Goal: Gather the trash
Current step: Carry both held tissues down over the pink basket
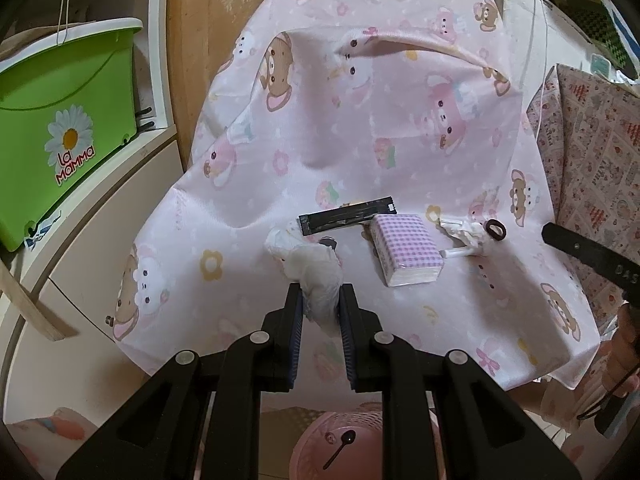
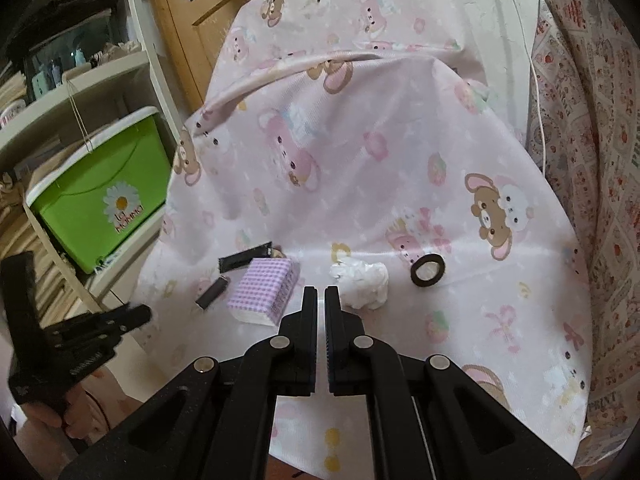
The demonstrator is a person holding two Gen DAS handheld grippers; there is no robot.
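your left gripper [image 1: 320, 296] is clenching a crumpled white tissue [image 1: 316, 276] between its two fingers, holding it over the near part of the pink cartoon-print cloth [image 1: 360, 128]. your right gripper [image 2: 321, 300] is hovering with its fingers drawn almost together and nothing between them, just near of a second crumpled white wad [image 2: 362, 282] that is lying on the cloth.

in the left wrist view, a black sachet [image 1: 347, 220] is lying flat just beyond the held tissue, and a purple gingham tissue pack [image 1: 404, 250] is resting to its right. further right, a small white scrap [image 1: 464, 236] is sitting beside a black ring [image 1: 496, 230]. in the right wrist view, a small dark lighter-shaped item [image 2: 212, 293] is lying just left of the tissue pack [image 2: 266, 292], with the ring [image 2: 429, 271] to the right of the wad.

a pink basket [image 1: 340, 444] with a dark spoon [image 1: 339, 449] inside is showing below your left gripper, near the bottom edge. a green bin [image 1: 60, 128] with a daisy label is sitting on the white shelf [image 1: 160, 40] at far left.
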